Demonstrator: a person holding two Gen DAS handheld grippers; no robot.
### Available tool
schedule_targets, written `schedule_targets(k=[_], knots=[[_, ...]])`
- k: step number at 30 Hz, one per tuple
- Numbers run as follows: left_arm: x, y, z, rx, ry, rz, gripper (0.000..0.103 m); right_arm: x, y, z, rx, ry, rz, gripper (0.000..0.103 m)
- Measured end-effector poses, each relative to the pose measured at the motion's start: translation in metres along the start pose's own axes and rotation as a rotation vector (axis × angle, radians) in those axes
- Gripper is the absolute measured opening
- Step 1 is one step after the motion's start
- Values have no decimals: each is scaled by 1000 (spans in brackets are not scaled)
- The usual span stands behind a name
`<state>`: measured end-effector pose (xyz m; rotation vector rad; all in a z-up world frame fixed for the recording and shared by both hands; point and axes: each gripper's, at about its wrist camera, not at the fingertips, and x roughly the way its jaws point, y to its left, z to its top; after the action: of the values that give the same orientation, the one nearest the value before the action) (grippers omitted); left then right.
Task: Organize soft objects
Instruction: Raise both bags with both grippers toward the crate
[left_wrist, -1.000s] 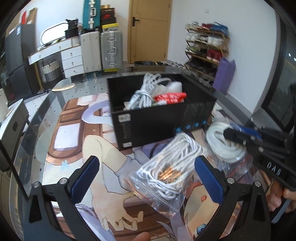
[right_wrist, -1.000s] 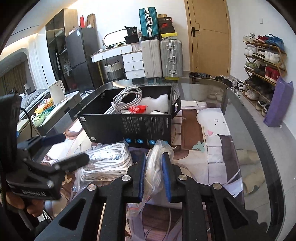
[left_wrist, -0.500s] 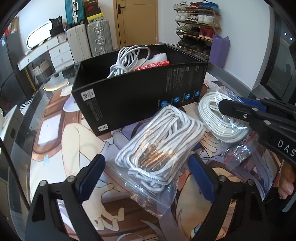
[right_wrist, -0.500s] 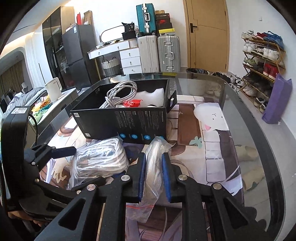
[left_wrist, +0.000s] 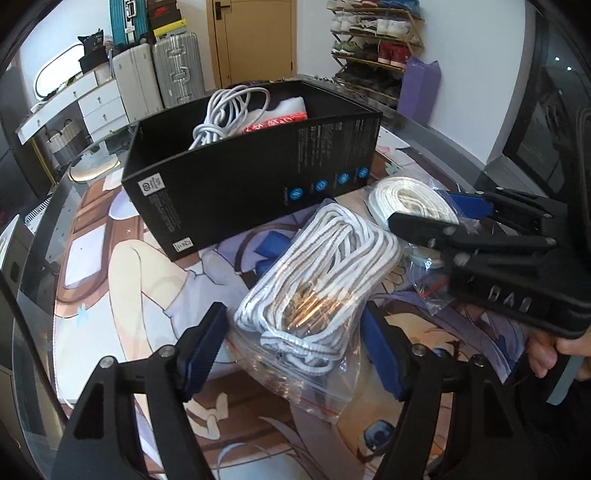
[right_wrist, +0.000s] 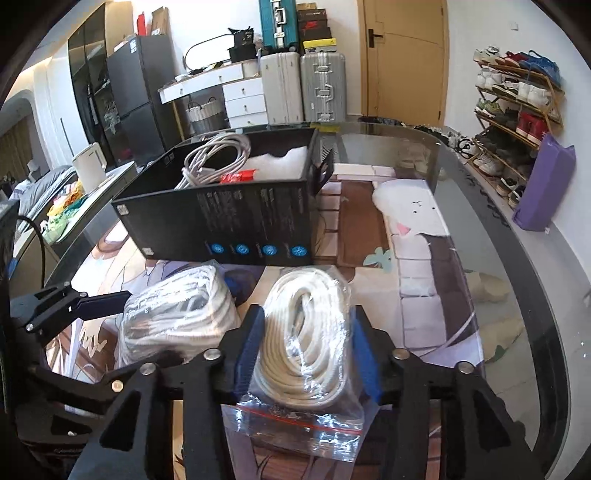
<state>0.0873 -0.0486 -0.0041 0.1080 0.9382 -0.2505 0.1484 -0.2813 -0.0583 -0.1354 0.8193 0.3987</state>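
A clear zip bag of white-and-grey striped cord (left_wrist: 321, 273) lies on the printed table mat, in front of the black box (left_wrist: 258, 177). My left gripper (left_wrist: 291, 354) straddles this bag with its jaws closing; the blue pads stand just off the coil. To its right lies a second clear bag with a white rope coil (right_wrist: 310, 332). My right gripper (right_wrist: 308, 349) is around that bag, jaws opening, the coil resting on the mat between the pads. The black box (right_wrist: 221, 214) holds a white cable, a red packet and white foam.
The glass table's curved edge (right_wrist: 517, 280) runs along the right. A shoe rack (right_wrist: 517, 110) and a purple bag (right_wrist: 543, 192) stand by the wall; suitcases (right_wrist: 303, 88) and drawers are at the back. A person's hand (left_wrist: 546, 354) holds the right gripper.
The right gripper's jaws, shut on the bag's plastic before, have parted and the white rope bag lies between them. The left gripper came closer over the striped cord bag and its jaws narrowed.
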Motion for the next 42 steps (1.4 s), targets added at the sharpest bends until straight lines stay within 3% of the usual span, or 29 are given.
schedule_targets(k=[6, 12, 17, 20, 25, 42], knots=[[2, -2, 0, 7, -28, 29, 84, 8, -2, -3, 11, 30, 5, 65], [3, -3, -1, 1, -46, 18, 83, 10, 3, -5, -28, 30, -3, 66], [1, -3, -1, 9, -56, -7, 70, 8, 15, -7, -84, 17, 10, 42], [-1, -4, 0, 17, -60, -23, 61, 7, 18, -8, -101, 8, 14, 36], [-6, -2, 1, 9, -68, -60, 47, 4, 19, -8, -92, -7, 29, 33], [-41, 14, 8, -18, -167, -89, 45, -36, 15, 6, -49, -148, 56, 32]])
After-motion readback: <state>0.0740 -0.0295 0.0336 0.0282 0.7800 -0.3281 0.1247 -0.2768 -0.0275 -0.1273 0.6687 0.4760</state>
